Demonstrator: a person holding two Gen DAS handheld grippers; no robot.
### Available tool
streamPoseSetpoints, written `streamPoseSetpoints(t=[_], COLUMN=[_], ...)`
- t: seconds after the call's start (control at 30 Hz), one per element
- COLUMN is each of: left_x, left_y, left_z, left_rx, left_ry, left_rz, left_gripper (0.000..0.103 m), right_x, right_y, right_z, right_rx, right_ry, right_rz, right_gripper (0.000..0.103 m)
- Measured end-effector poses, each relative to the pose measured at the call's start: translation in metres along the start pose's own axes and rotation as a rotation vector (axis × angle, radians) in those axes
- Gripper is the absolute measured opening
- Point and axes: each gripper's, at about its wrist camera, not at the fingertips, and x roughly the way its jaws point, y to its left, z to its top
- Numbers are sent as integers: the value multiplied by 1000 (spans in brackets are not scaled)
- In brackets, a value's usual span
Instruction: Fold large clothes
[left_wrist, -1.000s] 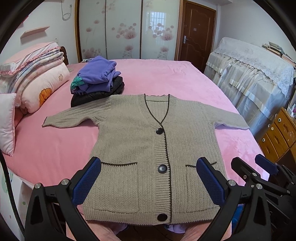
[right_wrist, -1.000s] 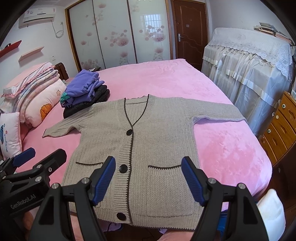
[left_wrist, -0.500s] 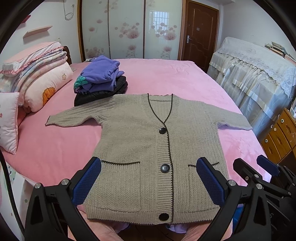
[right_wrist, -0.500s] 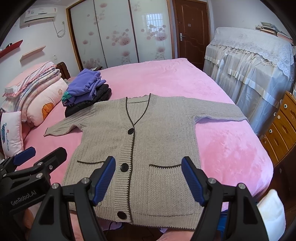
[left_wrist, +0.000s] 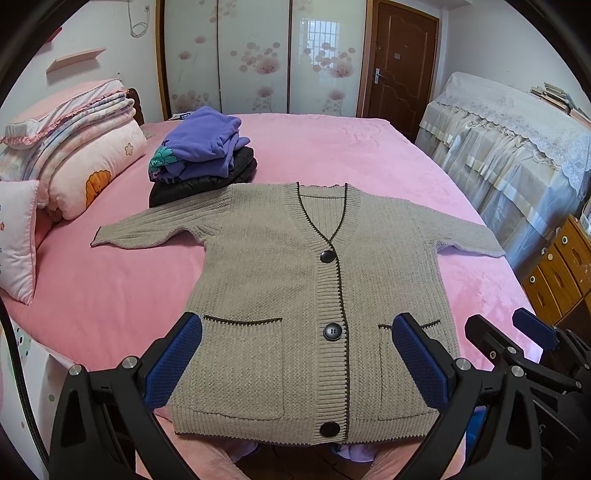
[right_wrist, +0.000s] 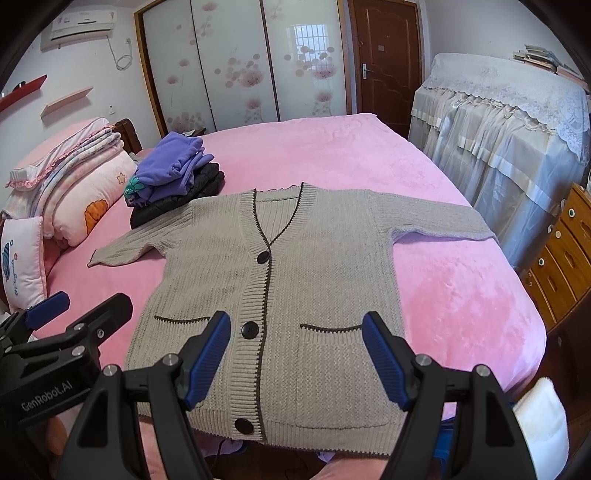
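Cardigan (left_wrist: 295, 295) flat on bed (left_wrist: 332, 147), unfolded.
Both grippers, left (left_wrist: 295, 365) & right (right_wrist: 295, 363), wide open, empty; pinch sleeve cuffs first, fold inward w/o bunching.

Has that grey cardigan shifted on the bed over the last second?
No. The cardigan still lies flat, its sleeve just as near the folded clothes pile; only the camera drifted.

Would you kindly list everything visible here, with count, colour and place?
cardigan: one, beige, flat, buttoned, mid-bed
folded clothes: one stack, purple over black, beyond its left sleeve
bedding: one pile, pink and white, bed's left side
bed: one, pink cover
wardrobe: one, floral sliding doors, far wall
door: one, brown, far right
drawers: one unit, wooden, right edge
left gripper: black, blue pads, open, above hem
right gripper: same, open, above hem
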Motion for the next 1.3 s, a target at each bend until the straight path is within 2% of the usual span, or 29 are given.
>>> streamPoseSetpoints(t=[0.7, 0.83, 1.0, 1.13, 1.3], left_x=[23, 29, 31, 33, 26], left_y=[-24, -36, -57, -80, -112], left_z=[7, 28, 69, 105, 149], left_rx=[59, 81, 101, 122, 145], left_ry=[28, 24, -47, -98, -223], left_rz=[11, -36, -131, -137, -148], left_gripper=[102, 102, 102, 102, 102], right_x=[16, 14, 3, -12, -33], right_y=[-27, -39, -72, -105, -144], right_z=[3, 15, 50, 82, 123], right_rx=[29, 7, -18, -4, -4], right_ry=[19, -7, -85, -158, -265], right_rz=[-3, -26, -109, -169, -277], right_gripper=[74, 74, 74, 74, 74])
